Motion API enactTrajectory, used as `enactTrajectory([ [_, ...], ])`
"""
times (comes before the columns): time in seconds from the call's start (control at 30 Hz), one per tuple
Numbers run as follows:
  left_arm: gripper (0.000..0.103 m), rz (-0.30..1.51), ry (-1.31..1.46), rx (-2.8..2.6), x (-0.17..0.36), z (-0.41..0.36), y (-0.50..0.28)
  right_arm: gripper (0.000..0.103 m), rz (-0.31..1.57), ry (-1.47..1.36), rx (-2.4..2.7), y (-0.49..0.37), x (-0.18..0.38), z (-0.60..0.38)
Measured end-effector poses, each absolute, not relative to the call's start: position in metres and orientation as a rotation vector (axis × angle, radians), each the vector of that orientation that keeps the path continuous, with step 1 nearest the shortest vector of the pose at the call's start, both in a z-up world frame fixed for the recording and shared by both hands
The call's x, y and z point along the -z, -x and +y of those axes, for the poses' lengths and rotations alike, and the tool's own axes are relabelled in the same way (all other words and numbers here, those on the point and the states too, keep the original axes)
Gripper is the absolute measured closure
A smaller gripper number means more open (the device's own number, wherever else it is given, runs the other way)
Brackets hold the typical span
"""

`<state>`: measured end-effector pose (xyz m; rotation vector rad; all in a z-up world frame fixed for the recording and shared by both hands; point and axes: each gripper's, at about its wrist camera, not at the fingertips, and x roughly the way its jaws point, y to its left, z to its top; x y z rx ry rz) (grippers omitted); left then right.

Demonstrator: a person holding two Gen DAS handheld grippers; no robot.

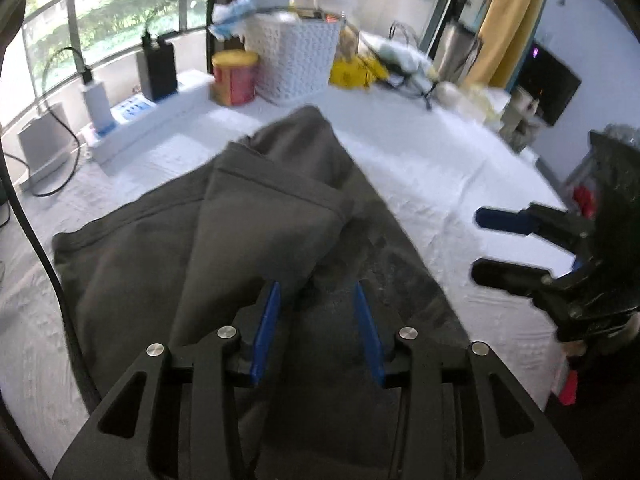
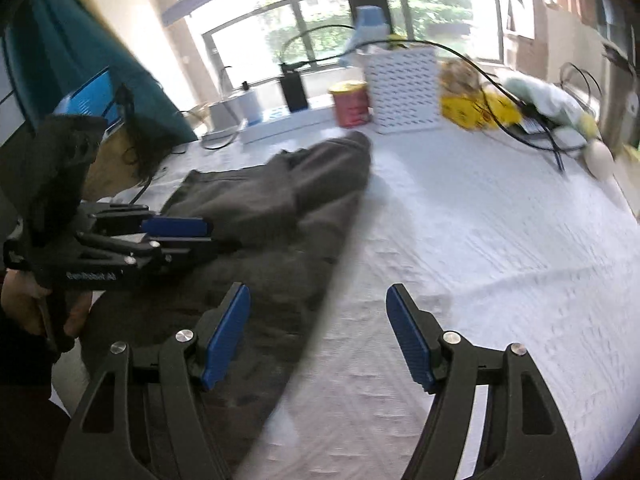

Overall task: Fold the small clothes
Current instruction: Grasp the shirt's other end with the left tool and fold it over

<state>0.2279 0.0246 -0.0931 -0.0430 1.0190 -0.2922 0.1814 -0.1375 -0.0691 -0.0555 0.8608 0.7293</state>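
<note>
A dark grey garment (image 1: 248,216) lies on the white table cover (image 1: 432,160), partly folded, with one flap laid over its middle. It also shows in the right wrist view (image 2: 264,208). My left gripper (image 1: 318,288) is open and empty, just above the garment's near part; it also shows in the right wrist view (image 2: 208,232). My right gripper (image 2: 318,292) is open and empty, over the garment's right edge and the bare cover. It also shows in the left wrist view (image 1: 478,244), to the right of the garment.
At the table's far side stand a white lattice basket (image 1: 296,60), a red can with a yellow lid (image 1: 234,78), a black box (image 1: 158,66), a power strip (image 1: 132,120) and yellow packets with cables (image 1: 356,70). The table's right edge (image 1: 560,208) is close.
</note>
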Motion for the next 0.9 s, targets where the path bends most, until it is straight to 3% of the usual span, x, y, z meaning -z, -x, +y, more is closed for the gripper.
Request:
enactTrajectory([
  [0.27,0.064,1.036,-0.103,0.162,0.111,0.036,-0.243,0.032,0.904,0.058,-0.726,-0.202,0.086,-0.140],
  [0.33,0.087,1.013,-0.110,0.139,0.110,0.047,-0.242,0.032,0.906,0.060,-0.733,-0.209,0.088,-0.137],
  [0.37,0.088,1.001,-0.097,0.119,0.108,0.055,-0.241,0.032,0.908,0.060,-0.736,-0.212,0.089,-0.135],
  [0.67,0.087,0.877,0.073,-0.037,0.094,0.132,-0.233,0.032,0.911,0.107,-0.725,-0.244,0.093,-0.107],
  [0.77,0.074,0.899,0.220,0.002,0.103,0.150,-0.235,0.032,0.916,0.107,-0.717,-0.257,0.095,-0.100],
  [0.9,0.072,0.901,0.280,0.041,0.112,0.158,-0.240,0.032,0.913,0.093,-0.706,-0.274,0.095,-0.093],
])
